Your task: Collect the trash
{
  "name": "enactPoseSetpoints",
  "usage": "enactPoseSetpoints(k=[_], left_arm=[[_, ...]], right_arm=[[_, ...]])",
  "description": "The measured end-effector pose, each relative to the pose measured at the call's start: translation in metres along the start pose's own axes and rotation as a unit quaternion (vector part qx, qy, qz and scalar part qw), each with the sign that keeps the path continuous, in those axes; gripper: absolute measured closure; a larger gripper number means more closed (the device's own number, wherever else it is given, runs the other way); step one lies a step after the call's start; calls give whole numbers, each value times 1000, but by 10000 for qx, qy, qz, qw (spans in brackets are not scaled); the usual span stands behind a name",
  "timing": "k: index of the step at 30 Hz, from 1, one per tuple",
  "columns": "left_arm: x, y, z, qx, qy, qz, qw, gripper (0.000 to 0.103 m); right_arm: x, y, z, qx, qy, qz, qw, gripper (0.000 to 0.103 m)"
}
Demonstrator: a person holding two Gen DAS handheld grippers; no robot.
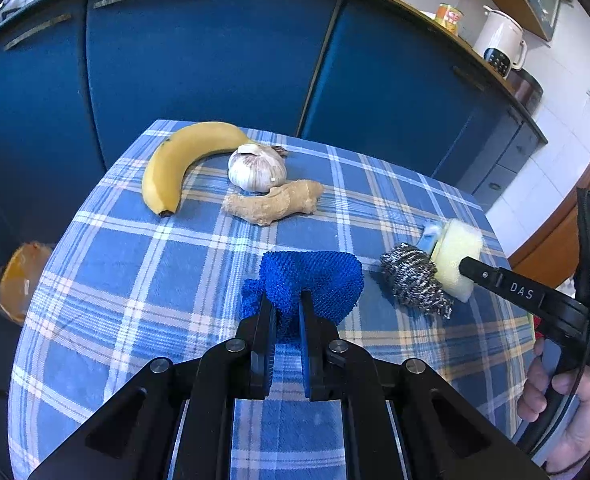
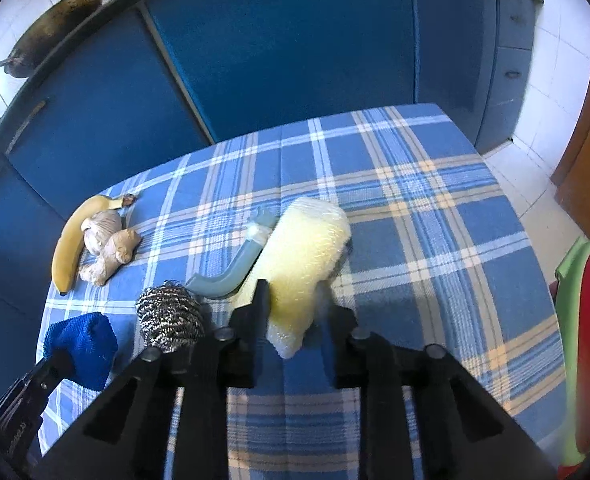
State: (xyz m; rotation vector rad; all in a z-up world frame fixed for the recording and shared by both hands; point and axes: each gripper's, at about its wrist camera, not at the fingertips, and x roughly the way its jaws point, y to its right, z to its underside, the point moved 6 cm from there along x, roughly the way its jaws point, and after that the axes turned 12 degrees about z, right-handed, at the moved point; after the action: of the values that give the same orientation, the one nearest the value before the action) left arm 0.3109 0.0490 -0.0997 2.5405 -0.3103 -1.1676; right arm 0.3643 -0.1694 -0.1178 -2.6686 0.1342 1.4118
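Note:
My left gripper [image 1: 289,300] is shut on a crumpled blue knitted cloth [image 1: 315,284] that rests on the plaid tablecloth [image 1: 135,280]; the cloth also shows in the right wrist view [image 2: 83,344]. My right gripper [image 2: 295,292] has its fingers on both sides of a pale yellow sponge brush [image 2: 303,256] with a grey-blue handle [image 2: 235,268]; the jaws are wide and I cannot tell whether they press it. The sponge [image 1: 457,252] also shows in the left wrist view. A steel wool scourer [image 1: 413,276] lies between cloth and sponge, seen too in the right wrist view [image 2: 171,316].
A banana [image 1: 179,160], a garlic bulb [image 1: 257,168] and a ginger root [image 1: 275,202] lie at the table's far side. Blue cabinets [image 1: 215,60] stand behind. A brown bag [image 1: 19,276] sits on the floor left. A green-rimmed red container [image 2: 587,340] is at the right.

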Motion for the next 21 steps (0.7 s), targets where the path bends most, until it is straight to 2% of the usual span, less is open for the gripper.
enactPoseSetpoints(k=[6, 21], left_arm=[[-12, 10, 1, 118, 92, 65, 9999, 93], [-37, 44, 13, 411, 174, 229, 9987, 93]], right_arm=[[-29, 2, 6, -208, 377, 49, 9991, 89], [-104, 39, 41, -29, 687, -199, 9974, 89]])
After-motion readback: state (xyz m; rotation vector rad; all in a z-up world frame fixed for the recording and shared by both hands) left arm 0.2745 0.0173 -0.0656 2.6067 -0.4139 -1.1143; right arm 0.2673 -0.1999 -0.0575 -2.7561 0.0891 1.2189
